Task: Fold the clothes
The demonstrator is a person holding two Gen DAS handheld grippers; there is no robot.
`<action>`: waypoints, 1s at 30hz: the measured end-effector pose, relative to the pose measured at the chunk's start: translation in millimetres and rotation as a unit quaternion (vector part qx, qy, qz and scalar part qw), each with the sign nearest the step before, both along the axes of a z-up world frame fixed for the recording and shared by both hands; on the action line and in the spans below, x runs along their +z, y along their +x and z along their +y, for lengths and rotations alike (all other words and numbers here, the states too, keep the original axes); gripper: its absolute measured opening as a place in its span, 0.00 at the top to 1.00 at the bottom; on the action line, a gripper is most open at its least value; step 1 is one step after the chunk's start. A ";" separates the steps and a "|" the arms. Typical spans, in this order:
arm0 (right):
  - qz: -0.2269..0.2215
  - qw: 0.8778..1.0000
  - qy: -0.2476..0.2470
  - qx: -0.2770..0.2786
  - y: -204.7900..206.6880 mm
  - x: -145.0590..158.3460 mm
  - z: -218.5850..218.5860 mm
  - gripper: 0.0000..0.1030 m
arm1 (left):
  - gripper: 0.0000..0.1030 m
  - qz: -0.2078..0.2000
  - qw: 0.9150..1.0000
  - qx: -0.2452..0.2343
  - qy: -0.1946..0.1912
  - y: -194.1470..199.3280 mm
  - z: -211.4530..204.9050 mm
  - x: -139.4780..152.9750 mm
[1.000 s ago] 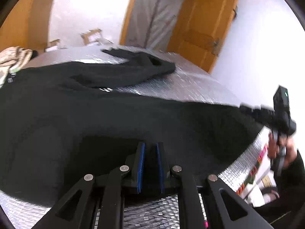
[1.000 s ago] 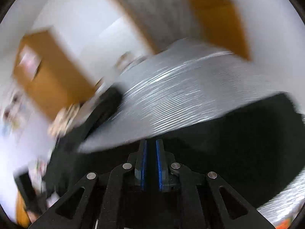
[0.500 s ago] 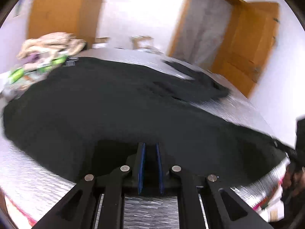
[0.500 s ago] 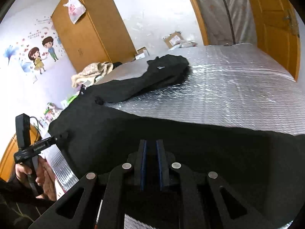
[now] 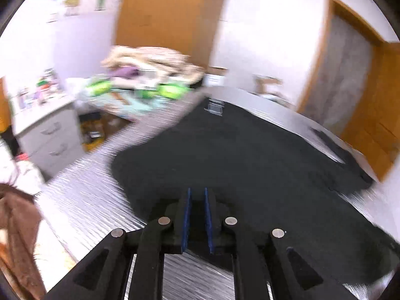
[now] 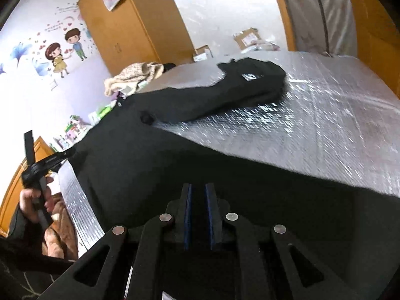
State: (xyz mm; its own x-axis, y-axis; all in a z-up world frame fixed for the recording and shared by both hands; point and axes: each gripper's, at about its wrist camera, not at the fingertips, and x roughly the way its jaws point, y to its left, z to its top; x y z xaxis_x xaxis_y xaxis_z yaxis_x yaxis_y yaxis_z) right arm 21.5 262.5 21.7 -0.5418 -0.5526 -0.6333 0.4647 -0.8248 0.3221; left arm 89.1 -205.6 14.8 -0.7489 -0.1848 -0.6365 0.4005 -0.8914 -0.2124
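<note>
Right gripper: the right gripper (image 6: 198,215) sits at the near edge of the bed, its blue-padded fingers (image 6: 188,212) drawn close with dark cloth between them; it appears to be pinching the hem of the black garment (image 6: 175,165).
Left gripper: the left gripper (image 5: 197,221) is likewise nearly closed over the garment's near edge, seemingly gripping it; in the right view it shows at the bed's left edge, held in a hand (image 6: 35,200).
Garment: spread flat across the silver quilted cover (image 6: 325,125), from the near edge toward the far left corner, one sleeve (image 6: 237,87) lying out toward the middle.
Step in hand: by the look of it, both grippers hold the hem stretched along the near edge, either laying it flat or readying a fold.
Next move: likely calls for keeping both pinches firm and the hem taut and level.
Far side: a beige heap (image 6: 135,75) past the far left corner, a wooden wardrobe (image 6: 130,25) behind.
Writing: a small light tag (image 5: 215,107) on the garment, too blurred to read; cartoon wall stickers (image 6: 65,50) carry no legible words.
</note>
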 end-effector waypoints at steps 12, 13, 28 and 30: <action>-0.020 0.999 -0.005 -0.041 -37.2 1.3 -24.4 0.87 | 0.88 -0.009 0.998 0.052 0.035 -5.5 -51.8 -7.9; -0.021 0.999 -0.008 -0.048 -39.3 1.5 -22.5 0.87 | 0.88 -0.004 0.998 0.049 0.032 -6.5 -47.2 -3.0; -0.009 0.993 -0.024 -0.113 -99.9 44.5 6.0 0.77 | 0.88 0.035 0.990 -0.129 0.038 -49.4 71.6 27.5; -0.007 0.992 -0.014 -0.129 -114.6 48.5 11.3 0.77 | 0.88 0.030 0.987 -0.156 0.036 -57.4 92.0 23.3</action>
